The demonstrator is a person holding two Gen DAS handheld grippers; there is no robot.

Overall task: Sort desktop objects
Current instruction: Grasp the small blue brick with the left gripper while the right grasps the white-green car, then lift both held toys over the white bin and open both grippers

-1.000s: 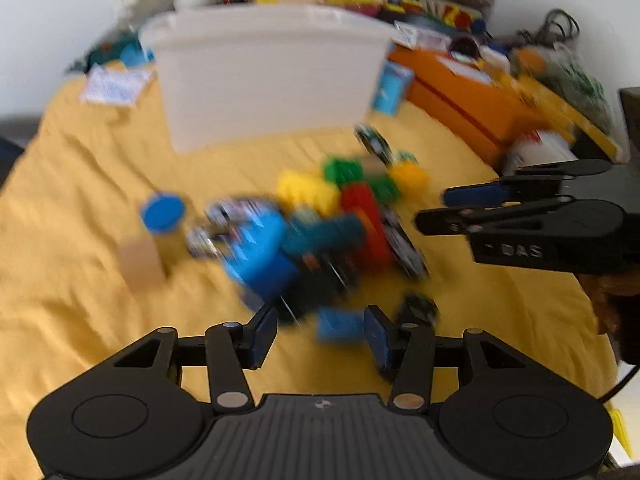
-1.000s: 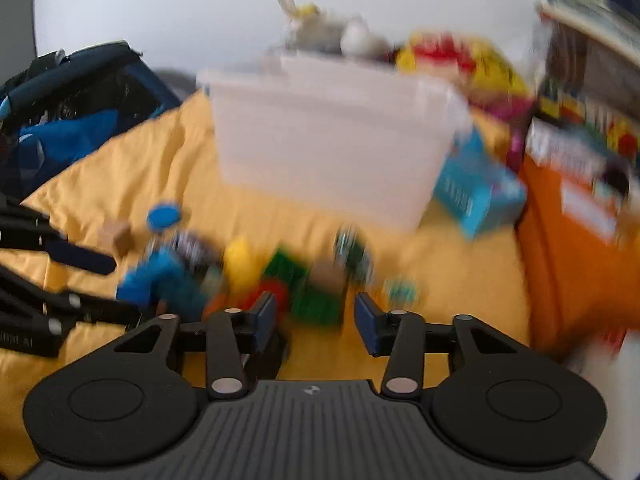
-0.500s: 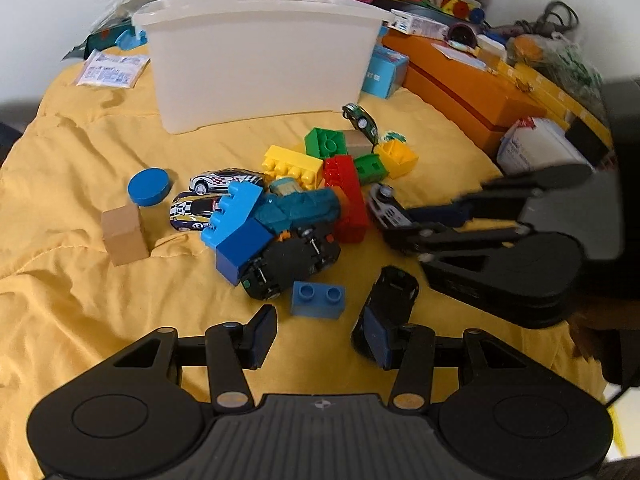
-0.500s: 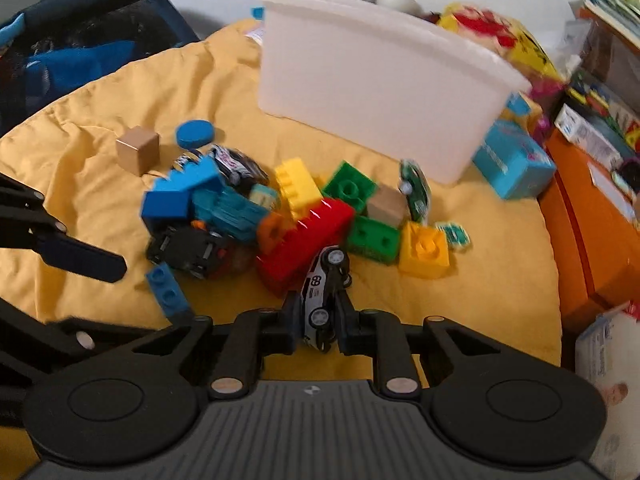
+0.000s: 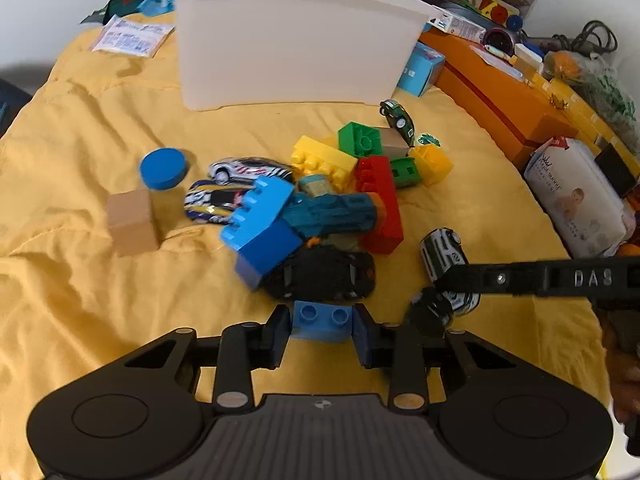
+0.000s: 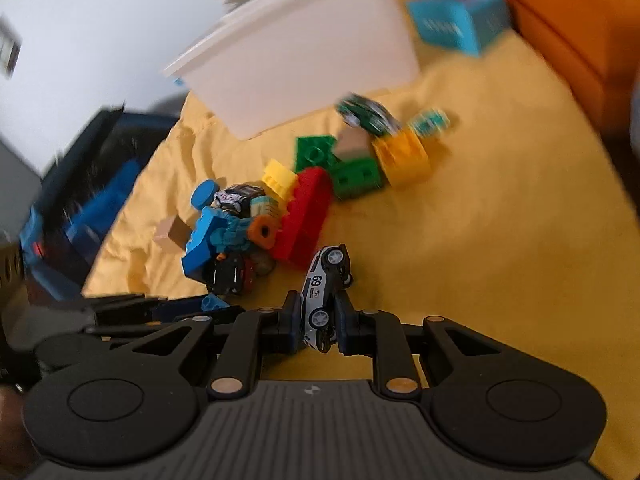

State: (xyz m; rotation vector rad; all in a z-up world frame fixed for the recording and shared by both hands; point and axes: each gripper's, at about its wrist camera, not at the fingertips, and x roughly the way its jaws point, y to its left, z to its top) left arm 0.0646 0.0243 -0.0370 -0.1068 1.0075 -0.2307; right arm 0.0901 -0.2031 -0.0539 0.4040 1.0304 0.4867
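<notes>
Numerals "69" on the white toy race car [image 6: 323,292] read only in the right wrist view, where the right hand-held gripper [image 6: 318,320] is clamped tight on it. From the left wrist view the left hand-held gripper [image 5: 322,330] is closing its jaws around a small blue two-stud brick [image 5: 322,320], pads touching its sides. That view also shows a black toy car [image 5: 324,274] just behind the brick. Beyond the heap of bricks stands a white plastic bin [image 5: 292,40] on the rumpled yellow cloth [image 5: 80,280], with orange boxes [image 5: 500,92] along its edge.

Both wrist views look steeply down, close, sharing the toy pile [image 5: 332,200].
</notes>
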